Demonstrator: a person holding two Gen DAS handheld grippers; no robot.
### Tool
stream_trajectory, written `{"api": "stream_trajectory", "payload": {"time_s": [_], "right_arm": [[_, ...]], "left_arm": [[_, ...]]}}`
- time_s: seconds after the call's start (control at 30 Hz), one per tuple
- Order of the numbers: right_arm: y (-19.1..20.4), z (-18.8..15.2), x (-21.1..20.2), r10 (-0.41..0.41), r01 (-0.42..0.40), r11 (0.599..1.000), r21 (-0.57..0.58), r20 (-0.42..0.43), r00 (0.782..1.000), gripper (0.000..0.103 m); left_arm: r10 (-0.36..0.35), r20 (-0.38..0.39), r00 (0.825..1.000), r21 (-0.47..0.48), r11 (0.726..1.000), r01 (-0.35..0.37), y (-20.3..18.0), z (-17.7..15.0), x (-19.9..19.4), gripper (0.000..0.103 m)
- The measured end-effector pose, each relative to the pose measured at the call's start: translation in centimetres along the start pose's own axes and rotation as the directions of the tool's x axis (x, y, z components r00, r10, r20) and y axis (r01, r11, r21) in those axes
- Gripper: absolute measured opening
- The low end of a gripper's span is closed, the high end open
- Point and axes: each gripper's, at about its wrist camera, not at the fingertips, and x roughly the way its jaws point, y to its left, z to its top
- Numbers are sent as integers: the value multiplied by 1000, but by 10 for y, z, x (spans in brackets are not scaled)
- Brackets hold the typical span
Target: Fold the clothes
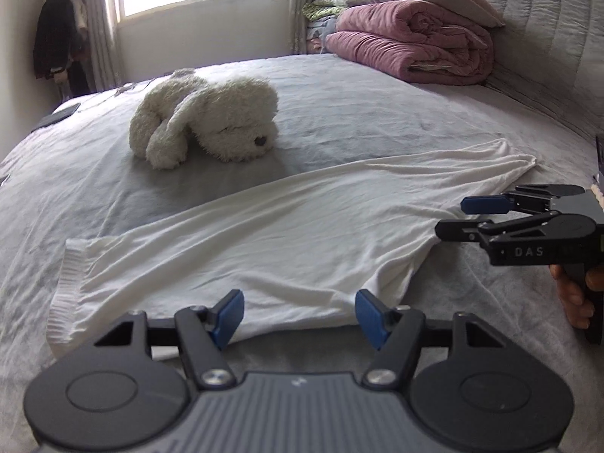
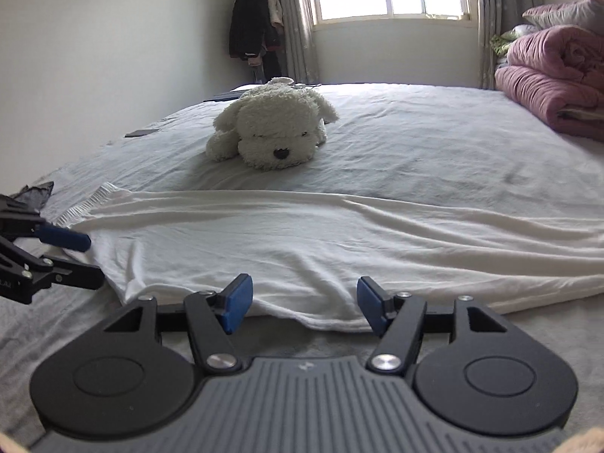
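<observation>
Bedroom with a sunlit window and a wide bed under a pale grey sheet point(image 1: 339, 105).

Left wrist view. A white knit garment with a ribbed hem point(image 1: 264, 234) lies spread flat on the bed, its long axis running from the ribbed end at lower left to the far end at upper right. The left tool point(image 1: 300, 319) hovers at the garment's near edge, jaws wide, blue pads straddling the cloth edge without pinching it. The right tool point(image 1: 451, 217) enters from the right, held by a hand point(image 1: 575, 294); its jaws stand apart at the same edge, further along. A cream plush dog point(image 1: 205, 122) lies beyond the garment, and a folded pink quilt point(image 1: 411, 45) sits by the headboard.

Right wrist view. The white garment point(image 2: 302, 234) stretches across the frame, directly ahead of the right tool point(image 2: 302, 307), whose jaws are wide over the near hem, empty. The left tool point(image 2: 88, 260) reaches in from the left, beside the ribbed end, also spread.

Judgement: both tools face the same long edge, the left nearer the ribbed end. Whether the cloth lies single or already doubled lengthwise cannot be told, so its stage stays undecided.
</observation>
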Motion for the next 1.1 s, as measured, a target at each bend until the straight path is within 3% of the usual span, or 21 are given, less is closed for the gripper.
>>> {"api": "stream_trajectory", "payload": {"time_s": [0.13,0.33,0.4,0.43,0.47,0.57,0.67,0.8,0.97,1.1], "right_arm": [[5,-15,-12,-51,50,997,-52,-22,998,65],[-5,-21,-13,-134,134,991,-4,-43,990,65],[-15,-17,-7,-152,154,988,15,-58,987,65],[-19,-15,-4,-162,163,986,24,-65,985,65],[-23,-13,-1,-170,172,985,28,-71,983,65],[-26,-9,6,-202,201,979,-27,-68,977,65],[-32,-6,9,-255,253,966,-45,-56,965,65],[-43,-8,4,-280,281,959,30,-42,959,65],[-33,-9,3,-300,305,951,45,-96,949,65],[-16,-15,-7,-199,210,970,124,-94,975,66]], "left_arm": [[59,29,998,99,993,-61,-23,-3,4,67],[55,29,998,78,995,-57,-34,-4,17,66],[83,27,996,98,992,-85,-39,-6,22,66],[102,23,994,107,989,-104,-41,-7,25,61],[118,17,993,112,987,-119,-41,-8,29,48],[87,-13,996,51,995,-86,-31,-8,35,20],[81,10,997,48,996,-81,-32,-7,29,6],[81,26,996,50,995,-83,-34,-4,23,5],[73,18,997,31,997,-74,-32,-2,23,4],[64,23,998,11,998,-64,-30,0,20,5]]}}
